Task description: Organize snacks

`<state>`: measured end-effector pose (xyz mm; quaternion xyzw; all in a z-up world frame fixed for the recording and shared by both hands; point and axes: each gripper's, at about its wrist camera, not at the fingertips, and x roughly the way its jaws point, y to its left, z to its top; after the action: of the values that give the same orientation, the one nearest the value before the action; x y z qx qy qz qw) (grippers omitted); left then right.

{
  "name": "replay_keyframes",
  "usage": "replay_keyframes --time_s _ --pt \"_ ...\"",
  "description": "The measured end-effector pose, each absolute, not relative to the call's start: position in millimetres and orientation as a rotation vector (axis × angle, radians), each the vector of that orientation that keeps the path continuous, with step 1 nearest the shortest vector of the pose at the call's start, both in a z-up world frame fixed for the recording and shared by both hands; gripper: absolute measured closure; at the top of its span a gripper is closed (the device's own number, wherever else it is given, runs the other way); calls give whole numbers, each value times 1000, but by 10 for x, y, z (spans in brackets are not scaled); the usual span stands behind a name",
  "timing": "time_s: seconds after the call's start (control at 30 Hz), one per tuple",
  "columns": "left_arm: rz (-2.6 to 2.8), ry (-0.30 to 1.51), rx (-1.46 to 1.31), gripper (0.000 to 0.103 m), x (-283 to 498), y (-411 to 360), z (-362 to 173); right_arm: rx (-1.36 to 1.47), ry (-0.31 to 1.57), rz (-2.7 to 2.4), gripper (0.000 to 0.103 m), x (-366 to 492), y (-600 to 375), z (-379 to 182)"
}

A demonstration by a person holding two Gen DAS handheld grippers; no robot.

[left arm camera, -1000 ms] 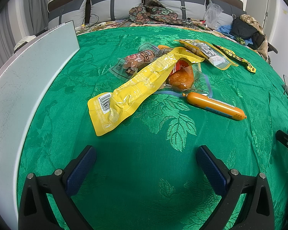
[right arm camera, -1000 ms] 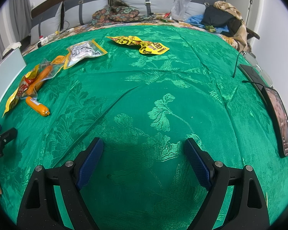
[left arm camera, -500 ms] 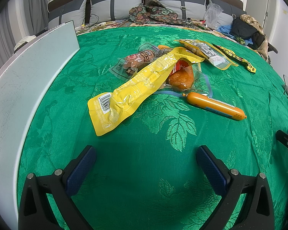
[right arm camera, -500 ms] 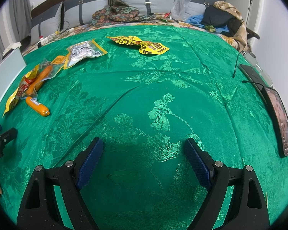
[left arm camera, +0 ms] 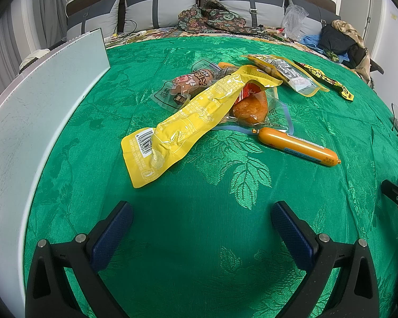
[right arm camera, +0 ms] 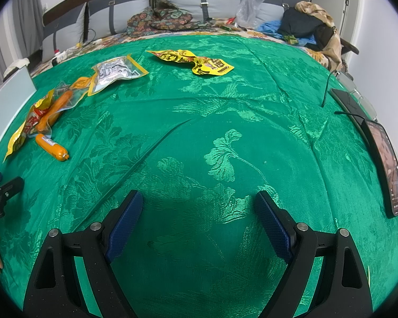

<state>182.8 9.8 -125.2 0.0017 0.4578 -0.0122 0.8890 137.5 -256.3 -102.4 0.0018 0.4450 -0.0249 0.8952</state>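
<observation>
left wrist view showed the long yellow plastic snack pouch (left arm camera: 191,122) lying diagonally just ahead of the wide-open, empty left gripper (left arm camera: 201,218), nearer than the equally open, empty right gripper (right arm camera: 197,221).

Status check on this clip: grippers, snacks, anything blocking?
Left gripper open, empty. Right gripper open, empty. Snack pile untouched on green cloth. Nothing blocking.

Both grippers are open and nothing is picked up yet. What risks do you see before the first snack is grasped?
1. The long yellow packet lies across the fried snack pouch; lifting it may drag that one along.
2. The orange sausage is round and may roll away from the left gripper.
3. A phone lies near the right gripper; a wide swing could knock it.
</observation>
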Motion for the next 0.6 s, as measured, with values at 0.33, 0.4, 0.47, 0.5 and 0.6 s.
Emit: replay_keyframes --time_s 0.33,0.4,0.47,0.5,0.6 --pt "-36 986 12 0 1783 99 -1238 4 923 -52 14 1376 -2562 -1021" --pt "-66 1029 27 0 1739 145 -1220 4 923 -52 14 1377 -2566 -1022" --pt "-84 1050 28 0 1685 270 -1173 4 923 -52 14 1377 -2564 -1022" --pt "-95 1044 17 0 1680 334 -1132 4 923 -52 14 1378 -2565 -1021" --pt "-124 1003 -41 1 1836 570 -884 5 923 -51 14 1377 -2560 -1020"
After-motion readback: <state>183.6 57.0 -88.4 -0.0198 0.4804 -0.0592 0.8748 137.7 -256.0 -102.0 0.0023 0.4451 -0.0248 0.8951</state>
